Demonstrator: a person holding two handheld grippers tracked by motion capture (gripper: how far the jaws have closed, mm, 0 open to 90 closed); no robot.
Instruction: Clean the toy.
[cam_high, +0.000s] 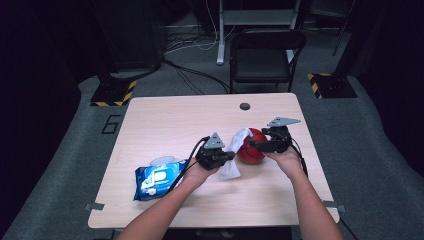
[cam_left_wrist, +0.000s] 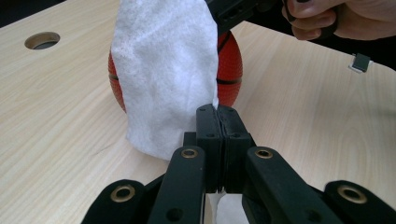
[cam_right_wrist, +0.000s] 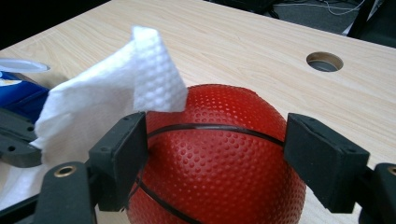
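A red dimpled ball (cam_high: 252, 148) with black seams rests on the wooden table (cam_high: 165, 120), right of centre. My right gripper (cam_high: 256, 144) comes at it from the right, and its two pads (cam_right_wrist: 122, 154) sit against opposite sides of the ball (cam_right_wrist: 215, 163). A white wipe (cam_high: 233, 159) drapes from the ball's top down its left side. My left gripper (cam_high: 231, 155) is shut on the wipe's lower edge. In the left gripper view its jaws (cam_left_wrist: 217, 140) stand pressed together on the wipe (cam_left_wrist: 163, 70), which hides much of the ball (cam_left_wrist: 229, 70).
A blue pack of wipes (cam_high: 156, 181) with its lid flipped up lies at the front left of the table. A round cable hole (cam_high: 244, 106) sits near the far edge. A black folding chair (cam_high: 265, 55) stands beyond the table.
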